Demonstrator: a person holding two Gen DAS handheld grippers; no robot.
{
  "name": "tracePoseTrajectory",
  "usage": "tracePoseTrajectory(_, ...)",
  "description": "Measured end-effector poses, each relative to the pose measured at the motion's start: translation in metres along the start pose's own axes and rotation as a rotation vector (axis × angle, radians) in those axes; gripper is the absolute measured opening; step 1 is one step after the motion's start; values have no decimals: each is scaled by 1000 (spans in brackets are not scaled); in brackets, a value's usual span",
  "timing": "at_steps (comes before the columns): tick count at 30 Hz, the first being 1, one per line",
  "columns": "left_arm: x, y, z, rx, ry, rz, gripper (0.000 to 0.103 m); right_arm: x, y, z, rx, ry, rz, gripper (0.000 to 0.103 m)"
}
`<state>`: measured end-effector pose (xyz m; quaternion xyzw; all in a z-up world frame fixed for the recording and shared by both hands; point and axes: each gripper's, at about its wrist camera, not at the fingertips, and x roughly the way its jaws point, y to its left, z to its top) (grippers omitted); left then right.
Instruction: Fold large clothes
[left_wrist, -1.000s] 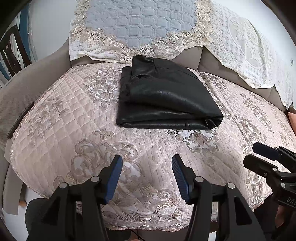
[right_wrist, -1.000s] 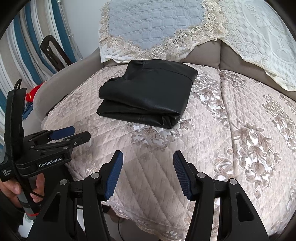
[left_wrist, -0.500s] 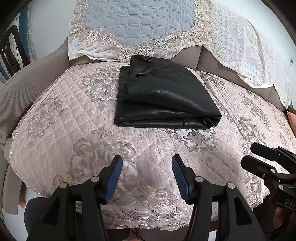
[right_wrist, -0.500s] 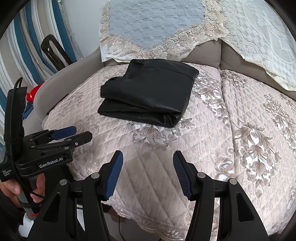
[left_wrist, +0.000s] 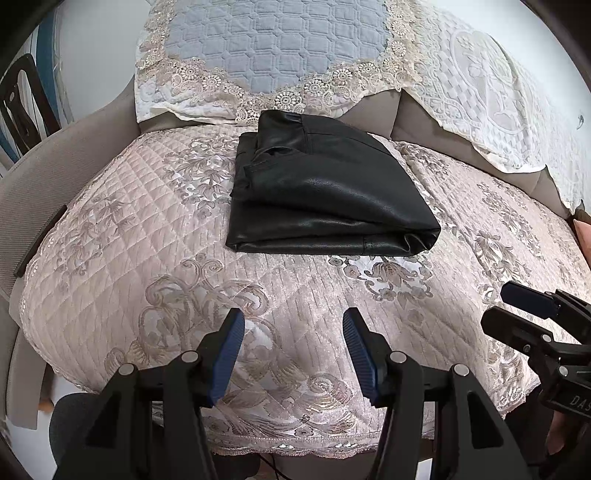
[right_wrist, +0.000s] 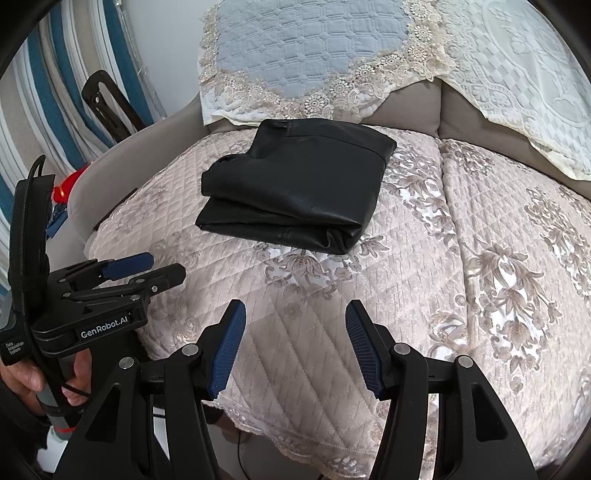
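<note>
A black leather-like garment (left_wrist: 325, 192) lies folded into a thick rectangle on the quilted sofa seat (left_wrist: 129, 258), near the backrest. It also shows in the right wrist view (right_wrist: 299, 192). My left gripper (left_wrist: 293, 354) is open and empty, hovering above the seat's front edge, well short of the garment. My right gripper (right_wrist: 295, 350) is open and empty too, above the front edge to the right. Each gripper shows in the other's view: the right one (left_wrist: 517, 310) and the left one (right_wrist: 147, 267).
A blue quilted lace-edged cover (left_wrist: 266, 48) and a white lace cover (left_wrist: 498, 92) hang over the backrest. The grey armrest (left_wrist: 44, 192) bounds the seat on the left. Striped blue-and-white fabric (right_wrist: 48, 92) and a red object (right_wrist: 70, 182) lie beyond it.
Both grippers have drifted slightly back from the garment, which sits a little higher in the views. The garment has not moved. Both stay open.
</note>
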<state>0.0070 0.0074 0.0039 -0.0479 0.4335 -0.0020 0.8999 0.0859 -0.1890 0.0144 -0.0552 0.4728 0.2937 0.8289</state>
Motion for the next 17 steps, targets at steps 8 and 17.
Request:
tracePoseTrajectory(8, 0, 0, 0, 2, -4, 13, 57, -1, 0, 0, -1, -1, -1, 57)
tracePoseTrajectory(17, 0, 0, 1, 0, -21, 22, 58, -3, -2, 2, 5, 0, -2, 57)
